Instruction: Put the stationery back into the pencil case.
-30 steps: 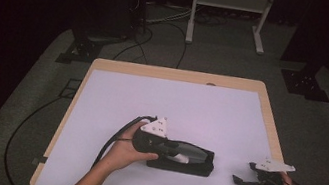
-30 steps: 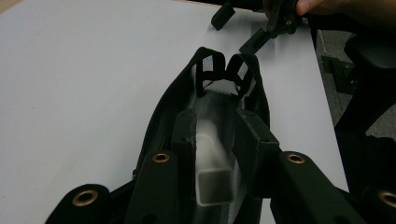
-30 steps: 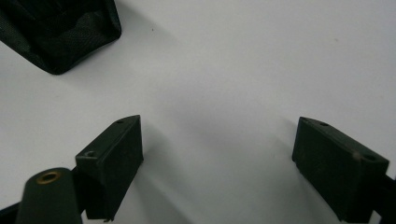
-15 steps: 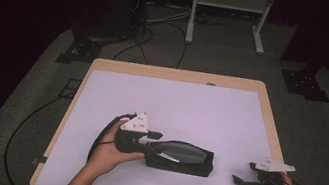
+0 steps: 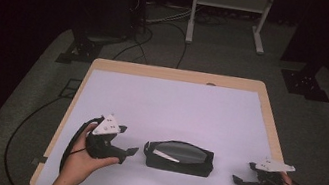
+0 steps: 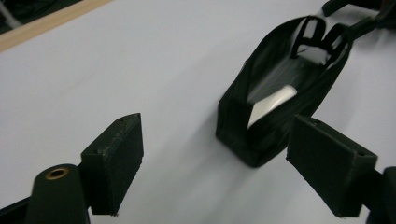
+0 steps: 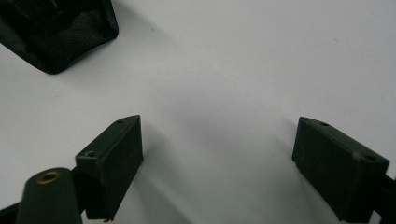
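A black fabric pouch [image 5: 178,156] lies open near the front middle of the white table [image 5: 170,103], with a white item [image 5: 162,154] inside it. My left gripper [image 5: 132,152] rests on the table just left of the pouch, pointing at it. Its jaws have just been opening and nothing is between them. In the left gripper view the pouch [image 6: 280,112] lies just ahead of the open left gripper [image 6: 217,163], clear of both pads. My right gripper [image 5: 238,181] sits open at the front right, apart from the pouch. The right gripper view shows the right gripper [image 7: 219,163] over bare table, with the pouch corner [image 7: 60,32] at top left.
The table's wooden rim [image 5: 175,74] shows along the far and side edges. Cables [image 5: 157,35] run over the grey floor behind, beside a white stand [image 5: 226,11] and black stand feet [image 5: 306,83]. A cable [image 5: 25,125] trails off the table's left side.
My left gripper has let go of the pouch's left end, opened, and drawn back to the left. The pouch stays where it lay. The right gripper has not moved.
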A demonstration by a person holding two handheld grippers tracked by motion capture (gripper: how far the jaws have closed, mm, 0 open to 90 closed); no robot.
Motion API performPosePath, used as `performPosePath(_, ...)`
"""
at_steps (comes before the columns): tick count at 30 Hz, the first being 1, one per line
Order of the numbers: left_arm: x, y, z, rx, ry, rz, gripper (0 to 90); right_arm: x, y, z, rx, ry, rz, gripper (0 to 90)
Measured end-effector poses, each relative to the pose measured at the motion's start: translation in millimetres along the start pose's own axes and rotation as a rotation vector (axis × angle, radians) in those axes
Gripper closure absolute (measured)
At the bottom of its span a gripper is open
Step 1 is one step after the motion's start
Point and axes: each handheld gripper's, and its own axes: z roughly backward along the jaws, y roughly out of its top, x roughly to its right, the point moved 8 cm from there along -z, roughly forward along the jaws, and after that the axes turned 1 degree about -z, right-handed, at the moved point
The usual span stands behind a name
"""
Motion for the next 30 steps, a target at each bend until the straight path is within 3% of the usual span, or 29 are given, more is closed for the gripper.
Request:
performPosePath(15, -28.9, -69.1, 15.1, -0.120, 0.146, 0.109, 8.8, 0.0, 0.0, 0.0, -0.001, 0.000, 0.000, 15.2)
performPosePath(23, -38.3, -99.3, 20.6, -0.168, 0.191, 0.139, 8.6, -0.1, 0.0, 0.0, -0.001, -0.001, 0.001, 15.2)
performPosePath(30, -46.0, -118.2, 21.5, -0.198, 0.225, 0.138, 8.6, -0.2, -0.1, 0.0, -0.002, -0.001, 0.001, 15.2)
